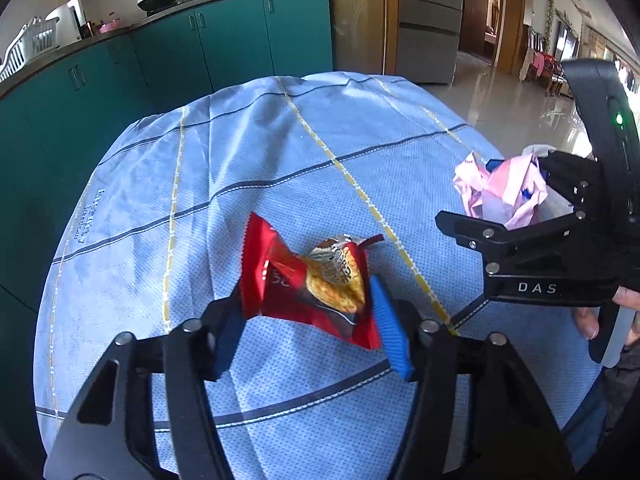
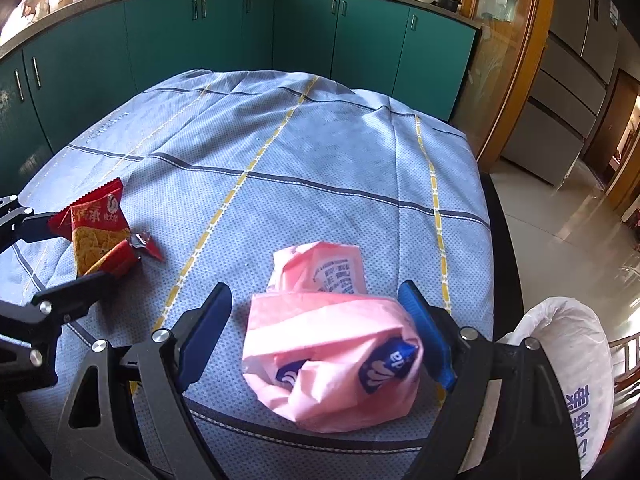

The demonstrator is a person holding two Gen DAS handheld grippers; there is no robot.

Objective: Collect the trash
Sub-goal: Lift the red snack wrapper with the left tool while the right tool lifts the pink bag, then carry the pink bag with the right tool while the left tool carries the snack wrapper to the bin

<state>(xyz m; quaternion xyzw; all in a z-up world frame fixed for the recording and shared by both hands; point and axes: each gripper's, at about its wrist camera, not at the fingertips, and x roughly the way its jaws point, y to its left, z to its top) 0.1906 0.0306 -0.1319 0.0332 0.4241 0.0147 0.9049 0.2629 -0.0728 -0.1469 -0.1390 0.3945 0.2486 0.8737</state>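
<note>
A crumpled red snack wrapper (image 1: 308,280) lies on the blue checked tablecloth (image 1: 240,168). My left gripper (image 1: 306,328) is open, its blue pads on either side of the wrapper's near end. The wrapper also shows in the right wrist view (image 2: 100,236), with the left gripper (image 2: 76,256) around it. A crumpled pink wrapper (image 2: 328,340) lies near the table's front edge. My right gripper (image 2: 316,332) is open around it; the right pad touches it, the left pad stands apart. In the left wrist view the pink wrapper (image 1: 500,188) sits between the right gripper's (image 1: 508,196) fingers.
A white plastic bag (image 2: 568,364) hangs off the table's right side by the right gripper. Green kitchen cabinets (image 2: 200,40) run behind the table, with pots and a pan on the counter. A grey fridge (image 2: 568,80) and shiny tiled floor (image 2: 560,240) lie to the right.
</note>
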